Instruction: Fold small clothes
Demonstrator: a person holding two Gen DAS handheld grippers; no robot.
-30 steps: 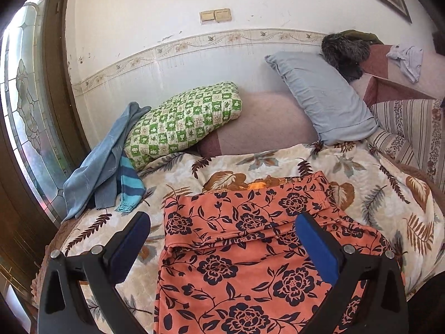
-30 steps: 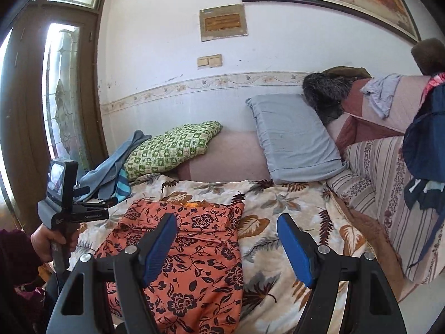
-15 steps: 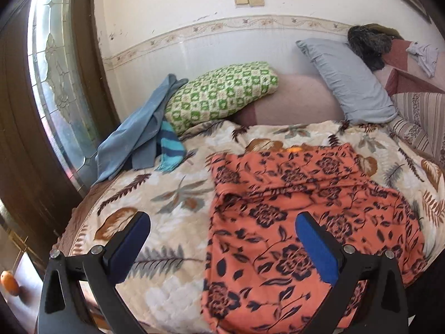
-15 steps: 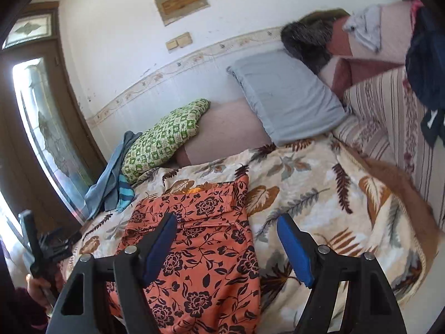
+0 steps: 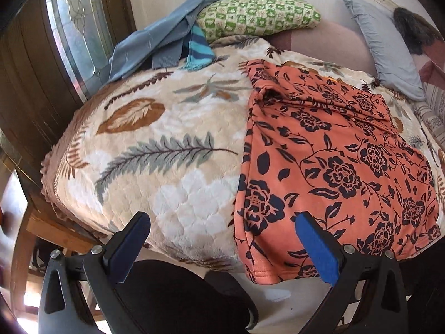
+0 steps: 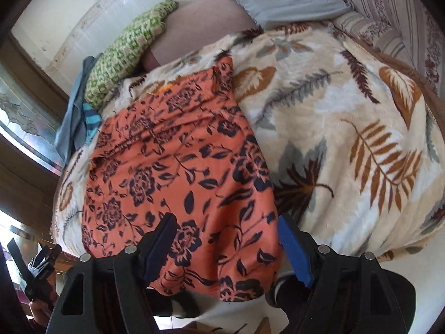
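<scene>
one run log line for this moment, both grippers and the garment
phase: approach | left gripper: open, empty | right gripper: open, empty | orange floral cloth garment: flat on leaf-print blanket, near edge overhanging

Both grippers tilt steeply downward. The left gripper (image 5: 222,246) and the right gripper (image 6: 226,245) have fingers spread wide, holding nothing.

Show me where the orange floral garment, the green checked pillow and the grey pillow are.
orange floral garment (image 5: 333,167), left wrist view, middle of the cloth.
green checked pillow (image 5: 258,16), left wrist view, centre of its top face.
grey pillow (image 5: 386,53), left wrist view, middle of its face.
</scene>
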